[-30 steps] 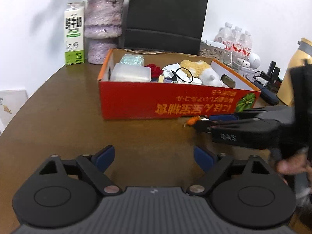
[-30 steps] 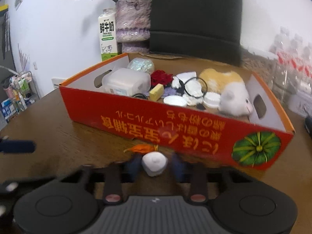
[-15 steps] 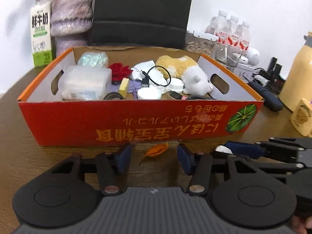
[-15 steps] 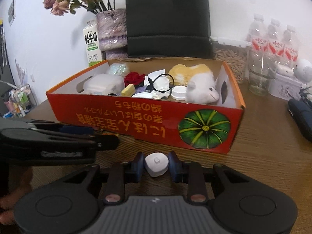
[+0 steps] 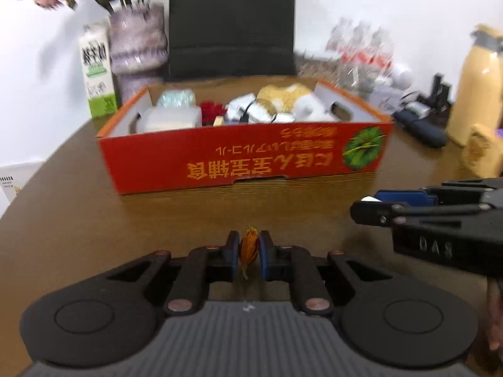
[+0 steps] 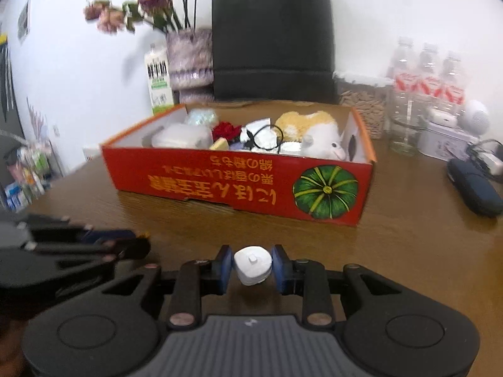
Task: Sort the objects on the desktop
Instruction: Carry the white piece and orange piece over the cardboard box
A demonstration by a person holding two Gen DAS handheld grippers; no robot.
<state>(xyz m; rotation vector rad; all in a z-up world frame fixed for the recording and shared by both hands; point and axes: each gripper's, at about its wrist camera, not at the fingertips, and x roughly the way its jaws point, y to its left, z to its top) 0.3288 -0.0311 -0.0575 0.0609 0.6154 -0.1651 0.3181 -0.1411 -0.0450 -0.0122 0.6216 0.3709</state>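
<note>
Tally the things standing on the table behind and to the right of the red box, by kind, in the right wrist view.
Clear plastic water bottles: 3
Green-and-white milk carton: 1
Purple marbled vase: 1
Black paper bag: 1
Clear glass cup: 1
Dark blue pouch: 1
Total: 8

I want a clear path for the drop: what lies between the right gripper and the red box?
Only bare brown table, in the right wrist view; the right gripper holds a small white object short of the red box.
</note>
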